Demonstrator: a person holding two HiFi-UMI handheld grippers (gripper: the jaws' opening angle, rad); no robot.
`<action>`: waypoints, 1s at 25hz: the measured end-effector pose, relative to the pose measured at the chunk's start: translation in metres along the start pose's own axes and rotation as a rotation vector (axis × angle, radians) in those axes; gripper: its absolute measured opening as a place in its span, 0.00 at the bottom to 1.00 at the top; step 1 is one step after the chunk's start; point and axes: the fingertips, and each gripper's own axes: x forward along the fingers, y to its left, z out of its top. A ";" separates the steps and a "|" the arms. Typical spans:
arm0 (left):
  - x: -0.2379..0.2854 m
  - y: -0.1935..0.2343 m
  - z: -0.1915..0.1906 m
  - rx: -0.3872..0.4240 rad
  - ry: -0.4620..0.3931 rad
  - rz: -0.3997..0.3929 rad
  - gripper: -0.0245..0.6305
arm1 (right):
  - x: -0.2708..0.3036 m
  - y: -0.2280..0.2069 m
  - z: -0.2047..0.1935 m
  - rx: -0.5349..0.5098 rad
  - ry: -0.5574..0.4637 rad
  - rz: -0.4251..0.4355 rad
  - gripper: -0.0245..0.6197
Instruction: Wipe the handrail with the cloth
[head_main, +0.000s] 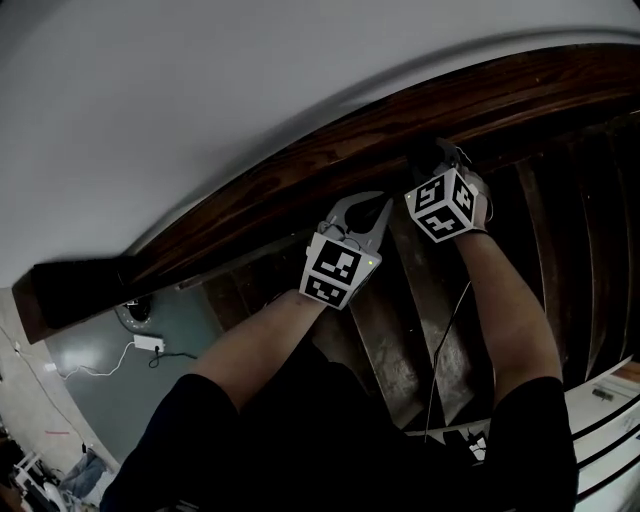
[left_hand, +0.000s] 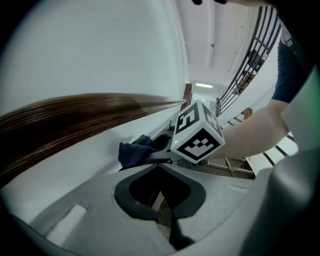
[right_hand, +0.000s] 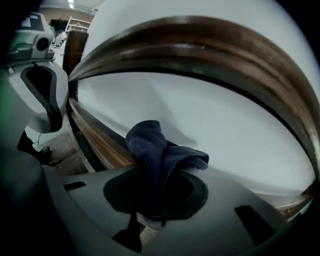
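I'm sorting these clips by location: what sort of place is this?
Most likely an indoor stairwell: a curved wooden handrail runs along a white wall, and wooden steps descend below it.

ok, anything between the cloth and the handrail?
Nothing visible. The right claw is shut on the cloth right by the handrail, with no object between them. The left claw, shut and empty, sits beside it, further left along the handrail.

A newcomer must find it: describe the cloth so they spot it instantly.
Follow the dark wooden handrail along the white wall. The right gripper, by the rail, clamps the cloth. It is the only soft, bunched, dark blue thing there.
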 end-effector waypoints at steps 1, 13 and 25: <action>-0.002 0.003 -0.005 -0.006 0.004 0.005 0.04 | 0.005 0.003 -0.002 -0.018 0.015 0.006 0.17; -0.046 0.052 -0.059 -0.085 0.001 0.114 0.04 | 0.037 0.082 0.041 -0.092 0.022 0.099 0.18; -0.126 0.119 -0.133 -0.162 0.009 0.284 0.04 | 0.076 0.205 0.109 -0.150 -0.032 0.253 0.18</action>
